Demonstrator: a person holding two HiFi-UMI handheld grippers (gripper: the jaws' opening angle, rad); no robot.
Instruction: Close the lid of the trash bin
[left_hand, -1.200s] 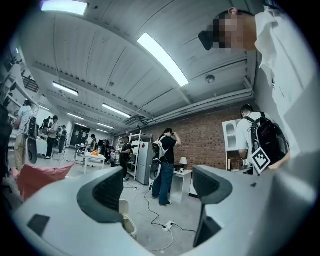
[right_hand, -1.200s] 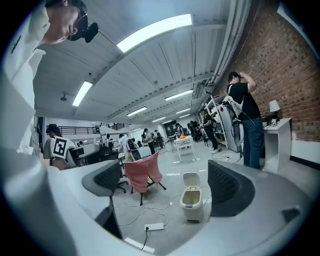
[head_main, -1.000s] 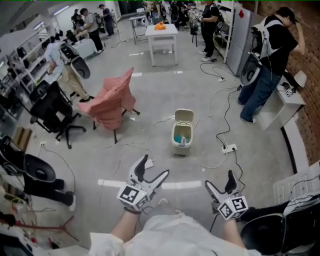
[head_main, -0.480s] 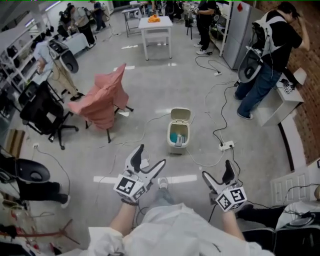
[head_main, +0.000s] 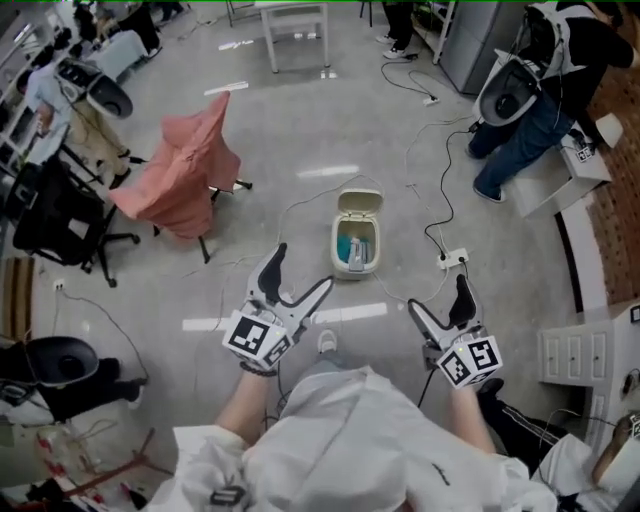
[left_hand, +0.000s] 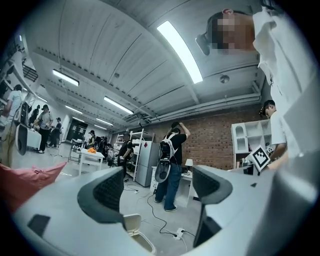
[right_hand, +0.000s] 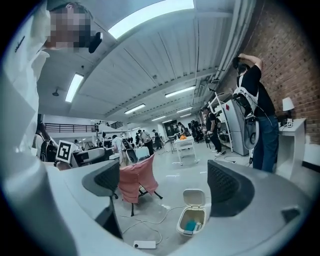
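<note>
Grey floor (head_main: 300, 150), trash bin (head_main: 337, 246) beyond right gripper (head_main: 438, 295)

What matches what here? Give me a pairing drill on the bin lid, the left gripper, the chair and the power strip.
1 lid
2 left gripper
3 chair
4 power strip

A draped in pink
B raised, leaving the bin open
C lying right of the bin in the head view
D jaws apart, nothing between them

Pairs: 1-B, 2-D, 3-A, 4-C
</note>
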